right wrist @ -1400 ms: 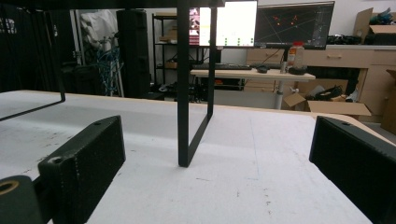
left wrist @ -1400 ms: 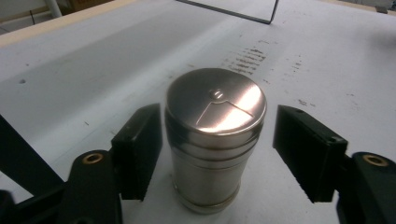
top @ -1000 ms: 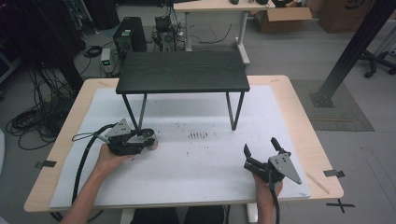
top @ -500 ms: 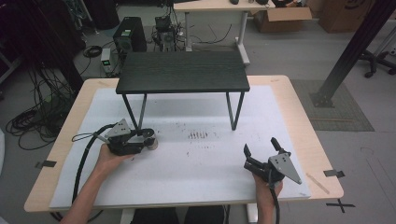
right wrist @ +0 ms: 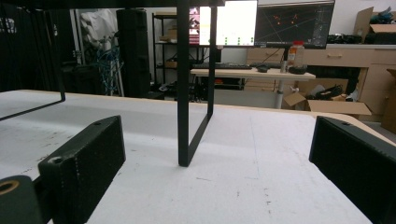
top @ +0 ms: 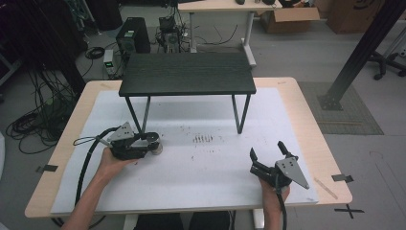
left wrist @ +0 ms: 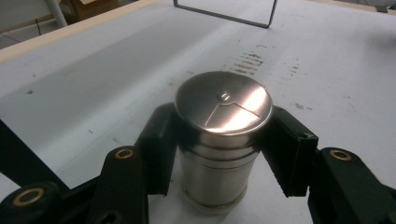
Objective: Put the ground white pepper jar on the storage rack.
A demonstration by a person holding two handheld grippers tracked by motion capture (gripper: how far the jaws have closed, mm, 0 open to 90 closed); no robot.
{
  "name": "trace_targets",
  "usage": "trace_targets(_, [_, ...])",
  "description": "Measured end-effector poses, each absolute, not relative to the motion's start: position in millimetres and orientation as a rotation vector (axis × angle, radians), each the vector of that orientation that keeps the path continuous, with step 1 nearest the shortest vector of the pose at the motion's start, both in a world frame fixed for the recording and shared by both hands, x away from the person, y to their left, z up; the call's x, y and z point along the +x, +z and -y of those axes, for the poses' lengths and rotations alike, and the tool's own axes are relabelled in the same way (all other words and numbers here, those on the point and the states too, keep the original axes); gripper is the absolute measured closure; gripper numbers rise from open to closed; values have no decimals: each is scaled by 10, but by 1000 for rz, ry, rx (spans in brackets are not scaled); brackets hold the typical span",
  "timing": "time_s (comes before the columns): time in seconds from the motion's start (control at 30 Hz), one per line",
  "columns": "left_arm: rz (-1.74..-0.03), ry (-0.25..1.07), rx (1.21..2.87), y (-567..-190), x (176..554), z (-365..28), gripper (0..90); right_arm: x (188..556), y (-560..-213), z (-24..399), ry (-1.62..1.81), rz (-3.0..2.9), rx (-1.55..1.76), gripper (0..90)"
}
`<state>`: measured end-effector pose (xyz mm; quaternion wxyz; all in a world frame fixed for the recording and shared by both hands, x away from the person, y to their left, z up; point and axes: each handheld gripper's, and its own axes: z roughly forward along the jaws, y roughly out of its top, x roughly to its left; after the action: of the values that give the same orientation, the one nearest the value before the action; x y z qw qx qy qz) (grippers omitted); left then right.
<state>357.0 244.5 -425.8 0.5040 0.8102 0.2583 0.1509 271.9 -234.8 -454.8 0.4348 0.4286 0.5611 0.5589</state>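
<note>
While the left gripper (left wrist: 219, 154) pinches the upright cylindrical steel shaker (left wrist: 222, 140) at the white mat's (top: 201, 167) near left, the right gripper (top: 268, 155) rests spread wide, near right.

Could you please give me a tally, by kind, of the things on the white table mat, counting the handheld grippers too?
Round shiny steel canister with lid: 1
Black low shelf on thin metal legs: 1
Black two-jaw handheld grippers: 2, left gripper shut on the canister, right gripper open
Total: 4
</note>
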Motion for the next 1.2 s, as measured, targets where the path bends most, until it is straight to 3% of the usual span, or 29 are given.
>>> trace_targets(1.2, [-450, 322, 1947, -3133, 3557, -2125, 489, 2716, -4548, 2348, 1392, -1394, 1067, 32])
